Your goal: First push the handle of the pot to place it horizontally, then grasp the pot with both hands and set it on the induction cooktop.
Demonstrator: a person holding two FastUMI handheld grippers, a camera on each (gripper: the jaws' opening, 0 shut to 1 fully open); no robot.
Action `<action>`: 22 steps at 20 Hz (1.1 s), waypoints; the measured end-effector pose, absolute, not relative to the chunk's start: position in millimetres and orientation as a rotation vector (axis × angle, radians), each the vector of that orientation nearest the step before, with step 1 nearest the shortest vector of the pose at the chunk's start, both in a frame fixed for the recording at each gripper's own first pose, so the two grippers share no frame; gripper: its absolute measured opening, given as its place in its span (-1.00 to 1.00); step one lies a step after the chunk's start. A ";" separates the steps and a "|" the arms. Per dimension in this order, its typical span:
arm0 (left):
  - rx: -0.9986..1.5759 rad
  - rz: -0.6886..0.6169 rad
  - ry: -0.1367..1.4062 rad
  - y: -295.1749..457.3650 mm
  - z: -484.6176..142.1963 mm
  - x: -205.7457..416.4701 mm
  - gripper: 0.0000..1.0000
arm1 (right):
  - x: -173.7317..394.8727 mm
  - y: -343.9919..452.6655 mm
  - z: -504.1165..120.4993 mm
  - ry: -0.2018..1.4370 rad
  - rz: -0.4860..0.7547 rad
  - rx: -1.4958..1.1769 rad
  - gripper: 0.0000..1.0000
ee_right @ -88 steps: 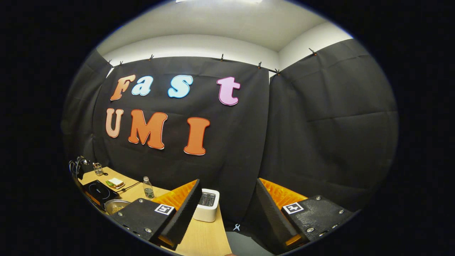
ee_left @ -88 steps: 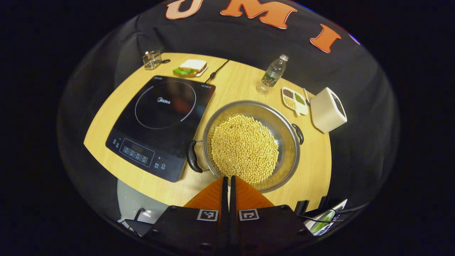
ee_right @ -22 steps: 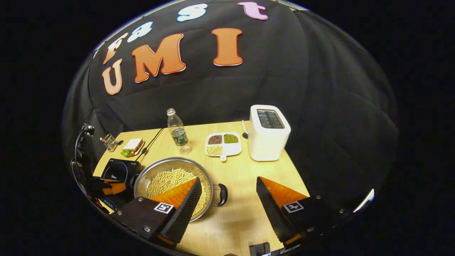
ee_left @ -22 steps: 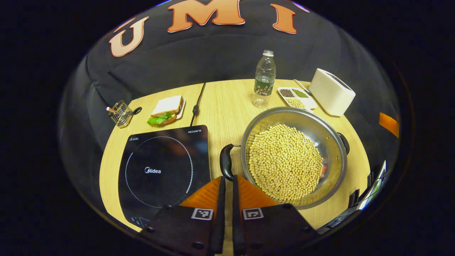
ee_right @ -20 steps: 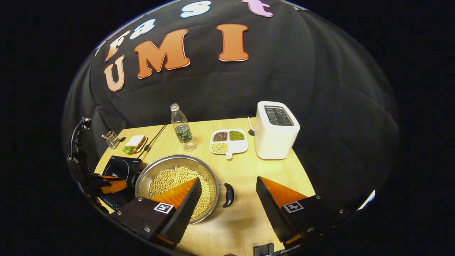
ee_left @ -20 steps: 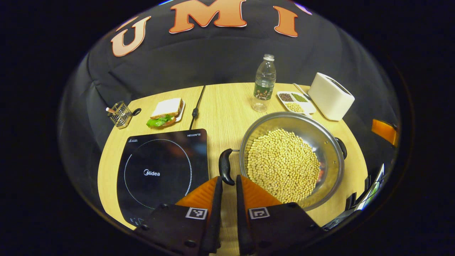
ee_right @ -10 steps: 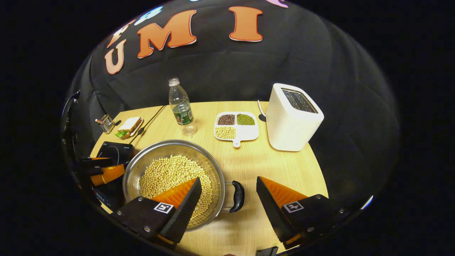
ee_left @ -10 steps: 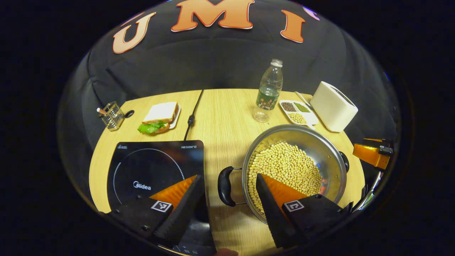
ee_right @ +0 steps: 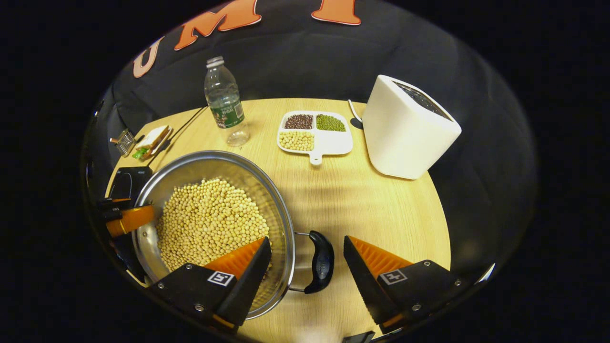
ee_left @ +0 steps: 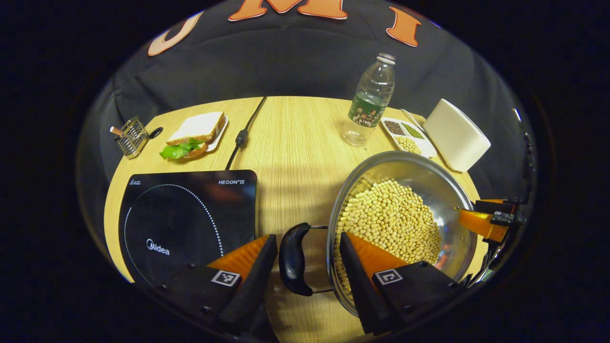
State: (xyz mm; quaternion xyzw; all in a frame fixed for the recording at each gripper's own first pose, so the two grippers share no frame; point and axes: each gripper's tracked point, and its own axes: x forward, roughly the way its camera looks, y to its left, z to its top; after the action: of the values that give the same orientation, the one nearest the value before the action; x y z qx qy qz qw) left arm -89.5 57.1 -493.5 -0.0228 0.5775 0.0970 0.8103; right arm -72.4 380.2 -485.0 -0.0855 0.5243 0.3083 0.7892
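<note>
A steel pot (ee_left: 443,190) full of pale beans, with a black handle (ee_left: 292,259) on each side, sits on the desk (ee_left: 290,143) beside the black induction cooktop (ee_left: 181,219).

Left claw (ee_left: 305,243) spread wide astride pot (ee_left: 405,190) handle (ee_left: 292,259); induction cooktop (ee_left: 186,219) just beside.

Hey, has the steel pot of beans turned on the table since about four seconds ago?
Yes. The steel pot of yellow beans has rotated: against the fixed black induction cooktop, its near black handle now points straight at the cooktop, handles lying level.
</note>
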 end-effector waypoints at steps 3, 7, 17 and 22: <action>-0.063 0.212 1.243 54.8 -501.0 -90.7 0.54 | -77.2 381.9 -492.5 1.146 0.668 -0.205 0.83; -0.058 0.241 1.246 53.4 -505.2 -91.3 0.39 | -84.4 385.6 -502.7 1.169 0.679 -0.240 0.82; -0.010 0.298 1.241 52.6 -501.7 -97.5 0.44 | -83.6 384.6 -506.3 1.264 0.646 -0.128 0.51; -0.013 0.321 1.221 51.3 -484.9 -114.0 0.45 | -77.4 390.2 -502.0 1.224 0.674 -0.144 0.31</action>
State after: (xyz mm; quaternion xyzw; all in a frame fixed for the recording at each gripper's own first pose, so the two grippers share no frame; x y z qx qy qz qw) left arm -114.0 51.3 -484.9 -0.0060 0.5708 0.1503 0.8072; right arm -77.4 390.2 -502.0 -0.0661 0.5627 0.3100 0.7635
